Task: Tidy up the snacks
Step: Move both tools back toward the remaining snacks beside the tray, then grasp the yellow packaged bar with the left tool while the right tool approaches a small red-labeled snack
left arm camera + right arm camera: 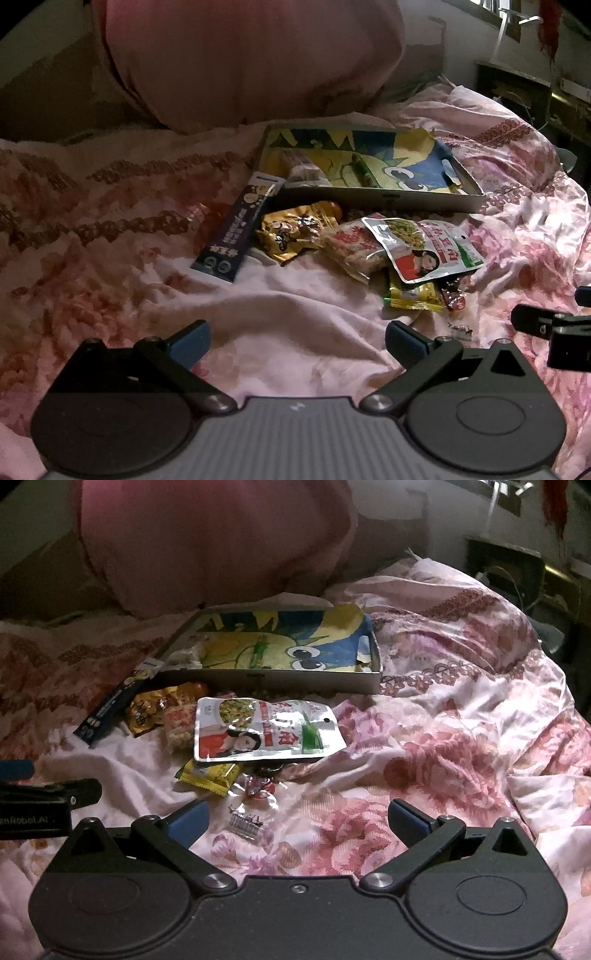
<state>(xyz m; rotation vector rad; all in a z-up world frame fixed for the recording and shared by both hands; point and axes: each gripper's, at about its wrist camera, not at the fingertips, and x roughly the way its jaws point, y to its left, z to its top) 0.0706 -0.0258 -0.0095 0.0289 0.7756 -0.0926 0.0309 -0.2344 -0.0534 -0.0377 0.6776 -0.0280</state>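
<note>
A shallow metal box [436, 201] [280, 684] with a blue and yellow cartoon lining lies on the bed; a few small snacks lie inside. In front of it lies a pile of snacks: a long dark stick pack [236, 229] [110, 712], a gold packet [291, 229] [151, 709], a clear cracker pack [351, 247], a silver pouch with a woman's face [424, 247] [266, 731], a yellow packet [413, 295] [210, 775] and a small red candy [454, 297] [258, 788]. My left gripper [297, 341] and right gripper [297, 821] are open and empty, short of the pile.
A pink floral quilt [443, 760] covers the bed in folds. A large pink pillow [251, 62] stands behind the box. A small clear wrapper [247, 823] lies just ahead of the right gripper. Dark furniture [517, 92] stands at the far right.
</note>
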